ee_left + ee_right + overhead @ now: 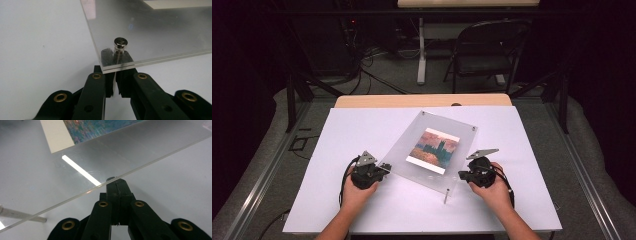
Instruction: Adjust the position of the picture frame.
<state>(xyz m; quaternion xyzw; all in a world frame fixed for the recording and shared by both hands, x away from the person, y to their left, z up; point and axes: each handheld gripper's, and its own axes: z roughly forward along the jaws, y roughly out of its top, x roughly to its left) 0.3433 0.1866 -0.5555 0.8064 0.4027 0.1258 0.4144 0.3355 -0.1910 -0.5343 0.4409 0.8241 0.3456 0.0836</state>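
1. Forearms enter the high view from the bottom edge and are cut off there; each hand wraps its gripper, so much of both tools is hidden under the fingers.
2. At the near left corner of the clear acrylic frame point(432, 150), the left gripper point(384, 167) has its jaws nearly together around the shaft of a silver standoff bolt point(120, 45). The tips sit under the two clear sheets, so whether they actually pinch the shaft is hard to make out.
3. On the near right edge, the right gripper point(462, 175) has its jaws pressed together. The tips reach the edge of the sheet, and I cannot tell whether they bite it or only meet beside it.
4. A second metal standoff point(446, 196) stands on the white table point(362, 130) just in front of the frame's nearest corner. It appears blurred in the right gripper view.
5. The frame lies turned at an angle in the middle of the table, holding a painted print point(433, 150) whose upper part is cut off in both gripper views.
6. Beyond the table, a dark folding chair point(484, 50) and loose cables sit in deep shadow with little detail.
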